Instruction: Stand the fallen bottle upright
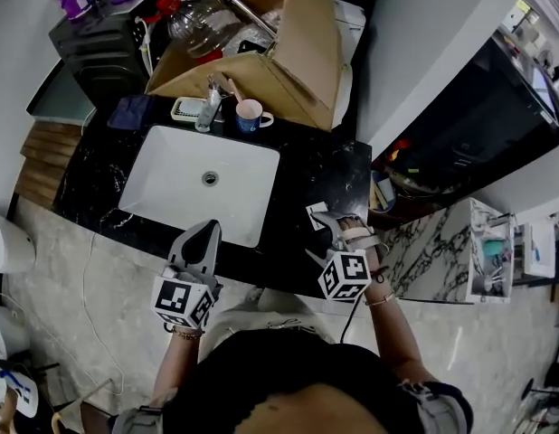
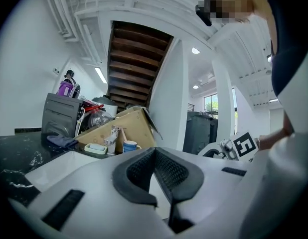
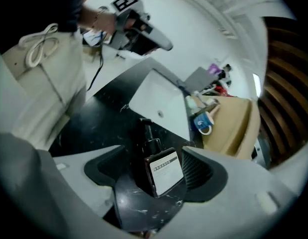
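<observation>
A dark pump bottle (image 3: pixel 161 169) with a white label lies on its side on the black marble counter (image 3: pixel 109 126), pump end toward the sink. My right gripper (image 3: pixel 154 159) is open, one jaw on each side of the bottle's body, with a gap on the left side. In the head view the right gripper (image 1: pixel 316 235) reaches over the counter right of the sink; the bottle is hard to make out there. My left gripper (image 1: pixel 205 233) hangs at the sink's front rim, shut and empty; in the left gripper view its pads (image 2: pixel 155 156) meet at the tip.
A white sink (image 1: pixel 171 183) fills the counter's middle. Behind it stand a faucet (image 1: pixel 209 105), a blue mug (image 1: pixel 251 116), a soap dish (image 1: pixel 184 109) and an open cardboard box (image 1: pixel 288 52). A black appliance (image 1: pixel 99 52) sits at the back left.
</observation>
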{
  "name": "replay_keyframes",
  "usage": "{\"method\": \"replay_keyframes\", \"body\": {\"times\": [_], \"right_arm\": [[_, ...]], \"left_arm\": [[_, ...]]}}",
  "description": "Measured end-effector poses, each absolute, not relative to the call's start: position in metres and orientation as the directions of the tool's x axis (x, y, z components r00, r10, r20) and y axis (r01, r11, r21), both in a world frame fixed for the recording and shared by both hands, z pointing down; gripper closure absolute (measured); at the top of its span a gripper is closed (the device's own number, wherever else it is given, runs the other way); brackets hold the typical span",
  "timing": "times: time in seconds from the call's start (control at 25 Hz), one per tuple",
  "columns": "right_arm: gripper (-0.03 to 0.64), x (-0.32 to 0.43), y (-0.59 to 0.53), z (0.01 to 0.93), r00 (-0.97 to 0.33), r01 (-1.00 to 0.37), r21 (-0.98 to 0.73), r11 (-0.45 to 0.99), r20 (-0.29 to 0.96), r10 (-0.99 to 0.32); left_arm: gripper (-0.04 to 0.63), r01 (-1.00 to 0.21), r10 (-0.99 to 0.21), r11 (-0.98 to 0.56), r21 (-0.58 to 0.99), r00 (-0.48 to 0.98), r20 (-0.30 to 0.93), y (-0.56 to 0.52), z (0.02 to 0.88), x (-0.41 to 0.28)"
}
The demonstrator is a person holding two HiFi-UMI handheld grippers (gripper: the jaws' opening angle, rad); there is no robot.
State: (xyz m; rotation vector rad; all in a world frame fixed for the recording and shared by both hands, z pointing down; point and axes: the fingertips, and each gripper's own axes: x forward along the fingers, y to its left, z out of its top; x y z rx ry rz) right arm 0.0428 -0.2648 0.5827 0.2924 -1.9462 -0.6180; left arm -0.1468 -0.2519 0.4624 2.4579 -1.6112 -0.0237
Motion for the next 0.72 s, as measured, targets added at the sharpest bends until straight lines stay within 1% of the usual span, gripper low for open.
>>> {"method": "replay_keyframes", "body": {"times": [0.08, 0.2, 0.28, 0.4, 0.48, 0.56, 0.72], "right_arm": [[0.279, 0.040, -0.273, 0.586, -0.410, 0.215, 0.500, 0.839, 0.826, -0.387], [0.279, 0.032, -0.277, 0.587, -0.359, 0.367, 0.375, 0.851, 0.901, -0.242], [0.279, 0.031, -0.277, 0.593, -0.273, 0.470, 0.282, 0.836, 0.948, -0.166], [0.279, 0.036, -0.278, 0.606, -0.099, 0.594, 0.148, 0.790, 0.989, -0.110], [0.279, 0.043, -0.280, 0.617, 0.018, 0.639, 0.064, 0.767, 0.995, -0.098], [0.278, 0.048, -0.282, 0.624, 0.096, 0.653, 0.003, 0.757, 0.992, -0.087], [0.278, 0.049, -0.280, 0.628, 0.150, 0.640, -0.065, 0.766, 0.988, -0.042]], "left_arm": [[0.594, -0.916, -0.920, -0.356, 0.183, 0.379, 0.105, -0.249, 0.465, -0.151], [0.594, -0.929, -0.933, -0.315, 0.196, 0.341, 0.113, -0.242, 0.466, -0.154], [0.594, -0.935, -0.942, -0.294, 0.198, 0.319, 0.107, -0.238, 0.464, -0.155], [0.594, -0.946, -0.956, -0.254, 0.203, 0.277, 0.097, -0.231, 0.461, -0.160], [0.594, -0.952, -0.964, -0.227, 0.208, 0.250, 0.094, -0.227, 0.462, -0.162], [0.594, -0.955, -0.969, -0.205, 0.212, 0.228, 0.093, -0.222, 0.461, -0.163], [0.594, -0.961, -0.978, -0.163, 0.225, 0.188, 0.095, -0.211, 0.463, -0.168]]}}
